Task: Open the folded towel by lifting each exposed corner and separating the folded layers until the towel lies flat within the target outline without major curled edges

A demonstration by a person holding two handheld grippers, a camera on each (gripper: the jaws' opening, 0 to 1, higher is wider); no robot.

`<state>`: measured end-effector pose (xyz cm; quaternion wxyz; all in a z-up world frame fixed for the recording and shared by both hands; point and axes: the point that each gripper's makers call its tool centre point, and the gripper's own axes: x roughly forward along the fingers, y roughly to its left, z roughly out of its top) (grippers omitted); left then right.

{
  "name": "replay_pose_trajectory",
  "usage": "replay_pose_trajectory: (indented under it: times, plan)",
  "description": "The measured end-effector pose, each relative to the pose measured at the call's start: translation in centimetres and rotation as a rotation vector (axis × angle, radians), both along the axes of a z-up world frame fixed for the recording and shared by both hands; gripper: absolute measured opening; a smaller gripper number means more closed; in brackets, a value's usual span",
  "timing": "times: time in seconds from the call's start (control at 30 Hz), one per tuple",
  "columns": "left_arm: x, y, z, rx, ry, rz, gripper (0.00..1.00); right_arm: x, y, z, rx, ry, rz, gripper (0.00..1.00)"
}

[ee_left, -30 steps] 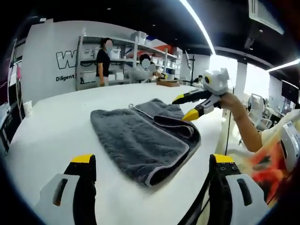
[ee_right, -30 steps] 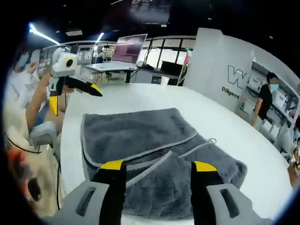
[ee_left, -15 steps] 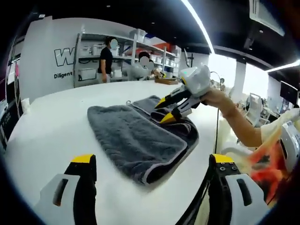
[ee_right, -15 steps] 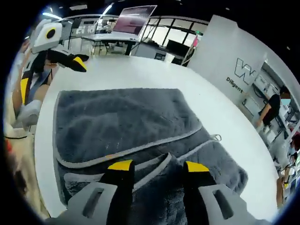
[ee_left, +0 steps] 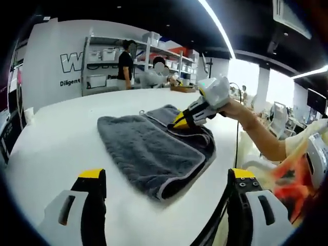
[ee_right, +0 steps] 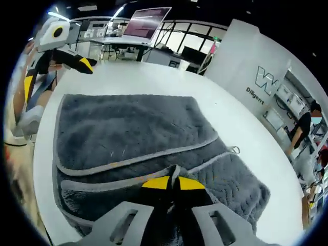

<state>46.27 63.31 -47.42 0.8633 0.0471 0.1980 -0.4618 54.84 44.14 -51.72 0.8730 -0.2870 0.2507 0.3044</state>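
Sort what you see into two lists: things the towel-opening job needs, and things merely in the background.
Job: towel; right tool, shut on a towel corner; left tool, open; table.
Background: shelves; laptop; people by the shelves.

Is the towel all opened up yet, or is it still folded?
Still folded: the grey towel lies doubled on the white table, nothing laid flat yet. In hand: the right gripper has its fingers pinched shut on a trimmed corner of the top flap. The left gripper waits open, off the towel. Left: lifting that corner and spreading every layer.
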Motion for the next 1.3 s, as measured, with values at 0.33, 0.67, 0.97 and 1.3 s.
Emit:
replay_pose_trajectory:
  times: [0.33,0.67,0.97,1.3]
  plan:
    - [0.0,0.4,0.3,-0.003,-0.007,0.011,0.95,-1.6,-1.8,2.9,0.073,-0.106,-0.024,0.00]
    - [-0.1,0.5,0.5,-0.003,-0.010,0.014,0.95,-4.6,-4.6,7.3,0.142,-0.224,-0.072,0.00]
    - [-0.1,0.6,0.8,-0.004,-0.015,0.018,0.94,-8.2,-6.6,7.3,0.139,-0.237,-0.082,0.00]
    - [-0.3,1.0,1.2,-0.010,-0.022,0.027,0.94,-11.6,-8.4,4.4,0.084,-0.160,-0.084,0.00]
